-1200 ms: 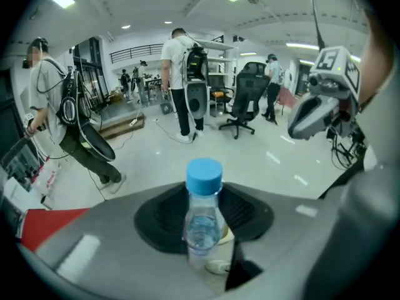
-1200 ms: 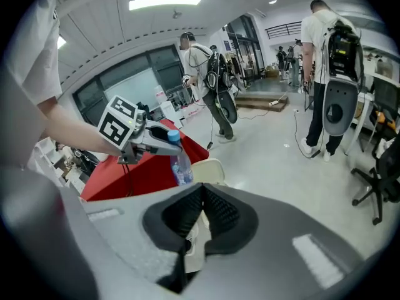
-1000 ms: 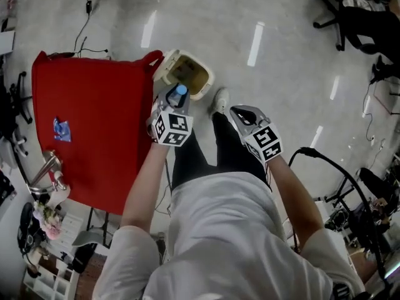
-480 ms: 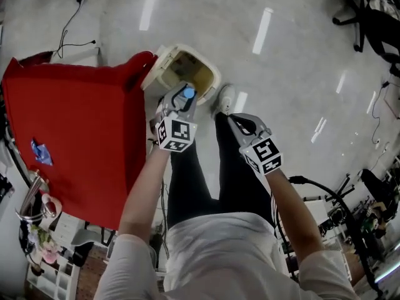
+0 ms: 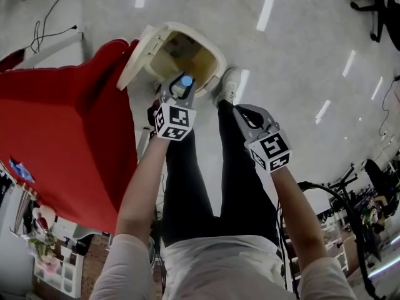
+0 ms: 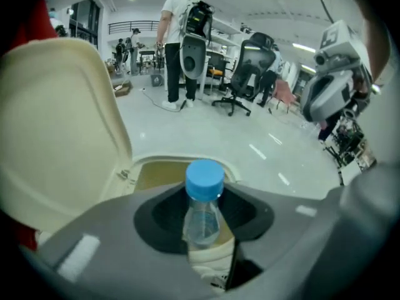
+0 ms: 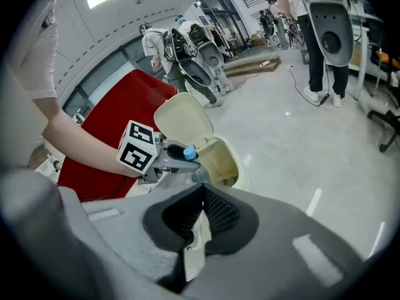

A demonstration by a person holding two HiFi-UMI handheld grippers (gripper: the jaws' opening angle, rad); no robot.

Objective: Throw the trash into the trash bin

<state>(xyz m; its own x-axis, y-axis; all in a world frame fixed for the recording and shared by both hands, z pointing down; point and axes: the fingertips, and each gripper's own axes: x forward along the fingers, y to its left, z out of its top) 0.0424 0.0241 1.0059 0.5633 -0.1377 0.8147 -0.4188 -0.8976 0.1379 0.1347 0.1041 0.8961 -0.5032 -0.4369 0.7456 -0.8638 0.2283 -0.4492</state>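
Observation:
A clear plastic bottle (image 5: 185, 83) with a blue cap stands between the jaws of my left gripper (image 5: 178, 87), which is shut on it. The gripper hangs just above the near rim of the cream trash bin (image 5: 216, 62) on the floor, whose lid (image 5: 133, 60) is swung open to the left. In the left gripper view the bottle (image 6: 203, 212) points at the bin's opening (image 6: 156, 165). My right gripper (image 5: 241, 112) is to the right, over my leg, with its jaws together and nothing in them. The right gripper view shows its closed tips (image 7: 200, 192) and the bottle cap (image 7: 189, 153) beyond.
A table under a red cloth (image 5: 62, 130) stands right beside the bin on the left. My white shoe (image 5: 227, 86) rests next to the bin. A standing person (image 6: 178, 42) and office chairs (image 6: 250, 67) are farther off across the shiny floor.
Both grippers have dropped toward the floor. The bin now looks larger and nearer, and the bottle has come down to its near rim.

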